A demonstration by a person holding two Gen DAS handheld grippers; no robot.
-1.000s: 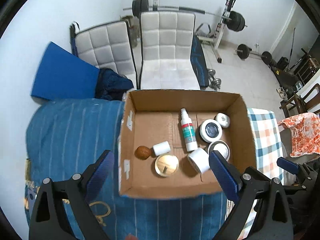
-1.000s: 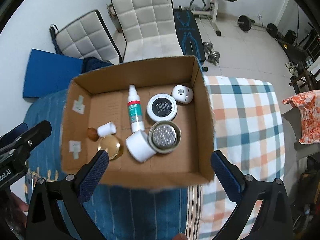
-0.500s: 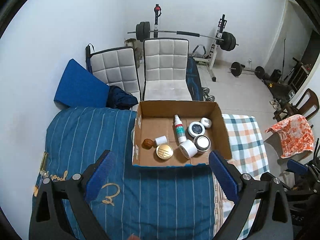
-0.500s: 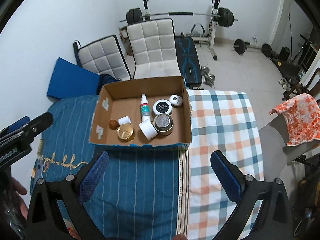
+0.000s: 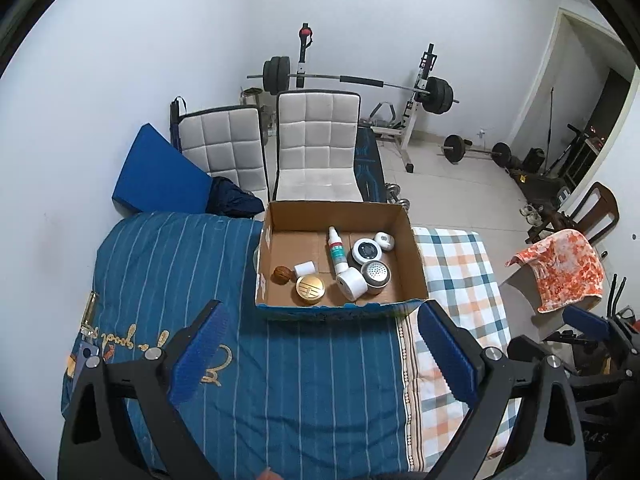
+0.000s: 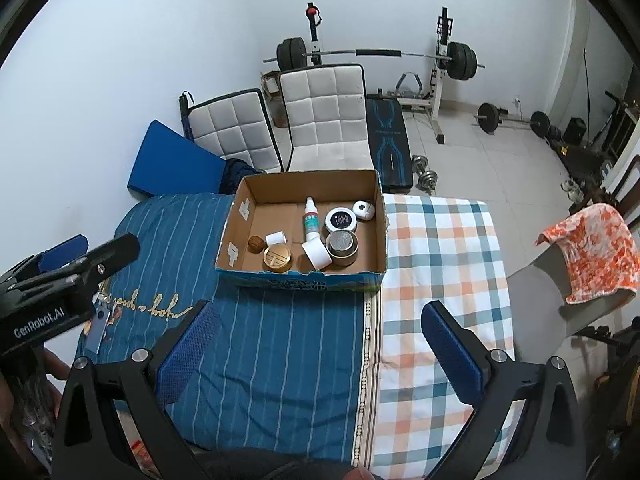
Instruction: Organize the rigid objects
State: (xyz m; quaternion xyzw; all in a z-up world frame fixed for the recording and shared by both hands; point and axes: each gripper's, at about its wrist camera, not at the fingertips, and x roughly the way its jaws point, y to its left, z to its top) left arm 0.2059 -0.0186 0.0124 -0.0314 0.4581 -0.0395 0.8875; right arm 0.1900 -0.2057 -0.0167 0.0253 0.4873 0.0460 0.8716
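Both the left gripper [image 5: 320, 352] and right gripper [image 6: 320, 352] are held wide open and empty, the cardboard box [image 5: 340, 308] of objects lying well ahead of the jaws, slightly nearer the left.

cardboard box [image 6: 376, 216] of jars on blue striped blanket [image 6: 280, 352], beyond wide-apart right gripper [image 6: 320, 344] fingers

Box [image 5: 344, 307] on bed [image 5: 280, 380]; bottle [image 5: 337, 251] inside.

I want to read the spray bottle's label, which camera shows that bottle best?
Neither view makes the label readable. The left wrist view shows the spray bottle slightly better: lying in the box, whole length unobstructed. The right wrist view shows the same bottle whole too, only a little smaller.
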